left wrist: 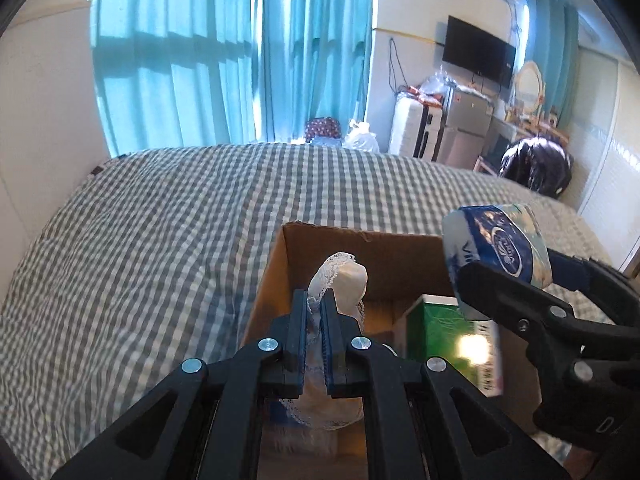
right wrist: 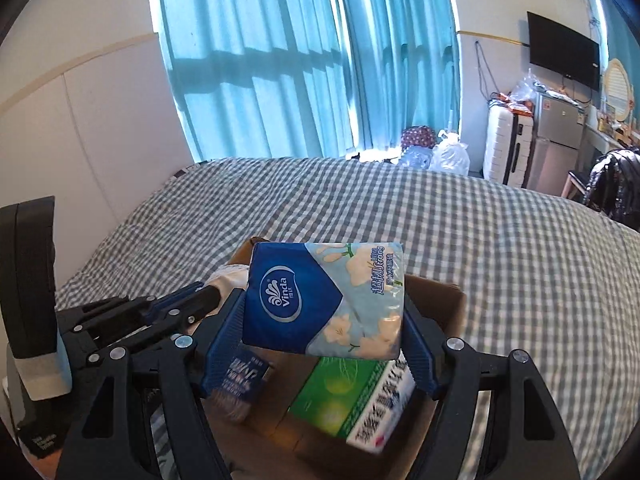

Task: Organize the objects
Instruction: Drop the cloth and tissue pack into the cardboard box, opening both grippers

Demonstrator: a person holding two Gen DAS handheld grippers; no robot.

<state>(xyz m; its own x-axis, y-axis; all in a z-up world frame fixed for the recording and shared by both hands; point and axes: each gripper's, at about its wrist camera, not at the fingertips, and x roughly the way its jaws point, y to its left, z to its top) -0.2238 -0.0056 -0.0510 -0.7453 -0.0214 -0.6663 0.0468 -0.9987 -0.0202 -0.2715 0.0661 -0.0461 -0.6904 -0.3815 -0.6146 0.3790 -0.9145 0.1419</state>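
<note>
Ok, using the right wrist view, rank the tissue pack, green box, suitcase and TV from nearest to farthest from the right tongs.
1. Tissue pack, gripped between the right tongs.
2. Green box, just below, inside the cardboard box.
3. White suitcase, past the bed, right.
4. TV, wall-mounted, upper right.

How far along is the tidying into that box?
Done: a green-and-white carton and a small blue packet lie in the brown cardboard box. In hand: left gripper holds a cream lace-trimmed cloth, right gripper a blue Vinda tissue pack. Left: releasing both.
</note>
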